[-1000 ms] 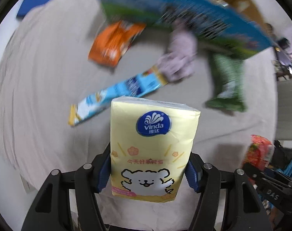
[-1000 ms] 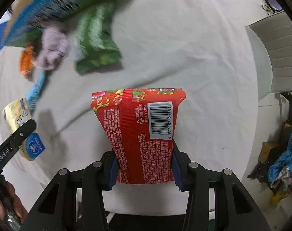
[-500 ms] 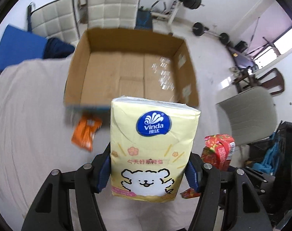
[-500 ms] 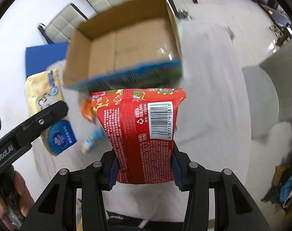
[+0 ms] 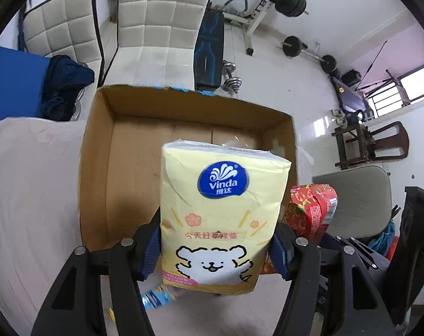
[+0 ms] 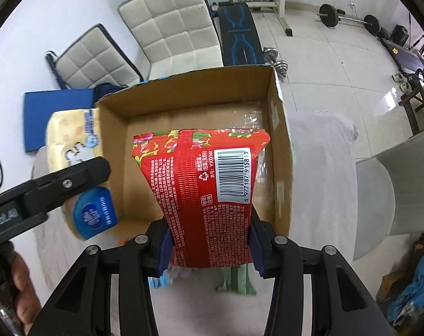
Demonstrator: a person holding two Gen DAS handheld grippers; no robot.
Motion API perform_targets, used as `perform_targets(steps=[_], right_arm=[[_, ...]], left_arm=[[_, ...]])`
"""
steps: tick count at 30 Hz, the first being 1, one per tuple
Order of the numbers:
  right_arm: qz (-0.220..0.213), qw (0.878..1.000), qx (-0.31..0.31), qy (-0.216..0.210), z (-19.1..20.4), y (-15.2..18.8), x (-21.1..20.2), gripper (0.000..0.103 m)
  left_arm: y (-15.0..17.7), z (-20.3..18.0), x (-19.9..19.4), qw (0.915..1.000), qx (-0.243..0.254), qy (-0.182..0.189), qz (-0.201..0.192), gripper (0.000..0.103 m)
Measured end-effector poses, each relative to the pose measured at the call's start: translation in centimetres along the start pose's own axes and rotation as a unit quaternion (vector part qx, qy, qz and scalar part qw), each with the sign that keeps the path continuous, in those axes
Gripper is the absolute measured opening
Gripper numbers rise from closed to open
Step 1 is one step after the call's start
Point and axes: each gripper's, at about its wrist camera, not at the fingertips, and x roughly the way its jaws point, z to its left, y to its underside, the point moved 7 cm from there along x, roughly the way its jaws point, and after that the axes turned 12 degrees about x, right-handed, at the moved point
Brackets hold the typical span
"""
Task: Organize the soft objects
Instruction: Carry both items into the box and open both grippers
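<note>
Two tools, left (image 5: pixel 216 247) clamping tissue pack (image 5: pixel 221 218), right (image 6: pixel 210 242) clamping red packet (image 6: pixel 203 193), above box (image 6: pixel 279 145).

The left gripper (image 5: pixel 216 247) is clamped on a yellow pack (image 5: pixel 221 215), its blue-padded fingers (image 5: pixel 150 247) pressing the pack's lower sides, pack upright. The right gripper (image 6: pixel 209 245) is clamped on a red pack (image 6: pixel 205 196) the same way, gripping its lower part. Both point forward and somewhat down, side by side, the left one showing at the left edge of the right wrist view. A bare hand (image 6: pixel 14 288) grips the left gripper's handle.
</note>
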Motion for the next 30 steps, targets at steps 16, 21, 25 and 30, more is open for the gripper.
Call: perform_targets(steps=[16, 21, 25, 30], right_arm=[[0.079, 0.995, -0.007, 0.054, -0.7, -6.3, 14.6, 0.048], [0.080, 0.995, -0.019, 0.054, -0.4, -7.0, 16.4, 0.048], [0.078, 0.995, -0.031, 0.051, -0.1, -7.4, 17.2, 0.049], [0.087, 0.993, -0.049, 0.063, 0.4, -7.4, 18.3, 0.050]], left_arm=[[-5.0, 5.1, 12.3, 0.9919, -0.031, 0.031, 0.120, 0.062], [-4.9, 4.8, 14.3, 0.9882, -0.025, 0.044, 0.144, 0.062], [-4.8, 4.5, 15.1, 0.9870, -0.015, 0.041, 0.155, 0.063], [-4.5, 4.5, 14.9, 0.9872, -0.016, 0.020, 0.158, 0.063]])
